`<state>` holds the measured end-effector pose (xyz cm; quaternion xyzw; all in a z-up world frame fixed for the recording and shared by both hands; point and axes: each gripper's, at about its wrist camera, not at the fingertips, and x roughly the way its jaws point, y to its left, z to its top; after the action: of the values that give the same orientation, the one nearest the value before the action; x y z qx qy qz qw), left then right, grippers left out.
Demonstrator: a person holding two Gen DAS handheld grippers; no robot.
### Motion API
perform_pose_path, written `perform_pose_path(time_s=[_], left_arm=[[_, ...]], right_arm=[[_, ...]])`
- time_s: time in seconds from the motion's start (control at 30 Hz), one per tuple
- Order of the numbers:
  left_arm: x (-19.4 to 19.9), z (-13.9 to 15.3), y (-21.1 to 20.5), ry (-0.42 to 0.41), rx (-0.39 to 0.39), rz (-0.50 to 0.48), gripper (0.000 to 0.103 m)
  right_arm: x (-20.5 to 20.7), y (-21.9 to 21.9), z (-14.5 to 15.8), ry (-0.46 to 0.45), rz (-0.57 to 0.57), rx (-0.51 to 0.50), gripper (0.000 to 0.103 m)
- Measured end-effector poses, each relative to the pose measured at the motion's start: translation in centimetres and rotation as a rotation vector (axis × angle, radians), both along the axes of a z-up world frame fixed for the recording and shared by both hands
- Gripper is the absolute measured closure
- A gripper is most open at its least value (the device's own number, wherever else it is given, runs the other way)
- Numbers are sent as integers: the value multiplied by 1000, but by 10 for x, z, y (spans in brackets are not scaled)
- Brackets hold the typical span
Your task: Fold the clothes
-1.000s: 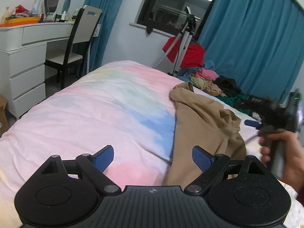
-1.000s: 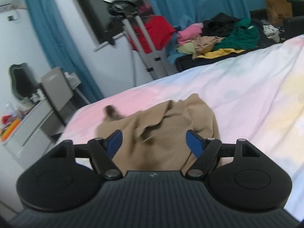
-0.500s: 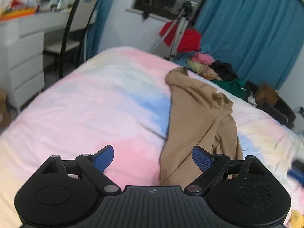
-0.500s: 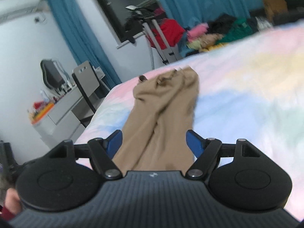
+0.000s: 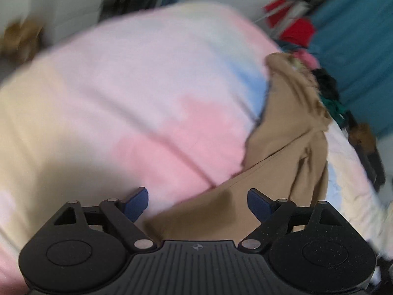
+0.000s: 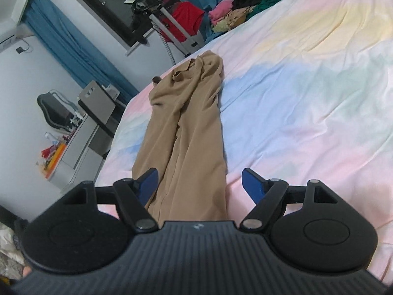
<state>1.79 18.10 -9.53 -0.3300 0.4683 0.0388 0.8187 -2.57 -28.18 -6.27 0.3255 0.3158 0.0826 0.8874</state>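
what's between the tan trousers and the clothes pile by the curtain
Only bare pastel bedcover separates the tan trousers from the clothes pile, seen in the right wrist view.

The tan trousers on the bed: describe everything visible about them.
The tan trousers are of thin, soft-looking cloth, creased and still unfolded. They lie stretched lengthwise on the pastel bedspread, legs side by side, the bunched waist end far from the camera near the bed's edge. The near leg ends run under the right gripper, whose pads do not touch them. Nothing else rests on them.
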Motion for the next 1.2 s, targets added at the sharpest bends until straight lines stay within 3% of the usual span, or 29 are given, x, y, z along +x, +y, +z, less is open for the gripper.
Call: perform_pose_path(time_s=[0.07,0.2,0.33,0.43,0.5,0.53,0.67,0.8,1.07,1.2], left_arm=[[-3,-3,4,4,-25,31,27],[-7,-2,-4,2,-16,-12,31],[-10,2,-24,25,91,-90,42],[-15,5,-34,27,157,-133,66],[-19,8,-39,20,190,-152,92],[-22,10,-42,12,208,-162,95],[-40,27,-53,-72,300,-202,97],[-68,54,-69,-210,422,-275,98],[-115,83,-151,-461,684,-678,98],[-127,75,-188,-505,719,-854,98]], right_arm=[[0,-1,-3,13,5,5,25],[0,-4,-5,23,11,45,25],[1,-4,-6,32,13,48,25],[2,-3,-9,45,14,45,25],[3,-3,-10,53,13,46,25],[3,-3,-11,57,13,46,25],[4,-3,-14,70,13,47,25],[6,-2,-15,77,14,50,25],[5,-4,-17,87,-4,43,25],[5,-4,-18,91,-12,38,25]])
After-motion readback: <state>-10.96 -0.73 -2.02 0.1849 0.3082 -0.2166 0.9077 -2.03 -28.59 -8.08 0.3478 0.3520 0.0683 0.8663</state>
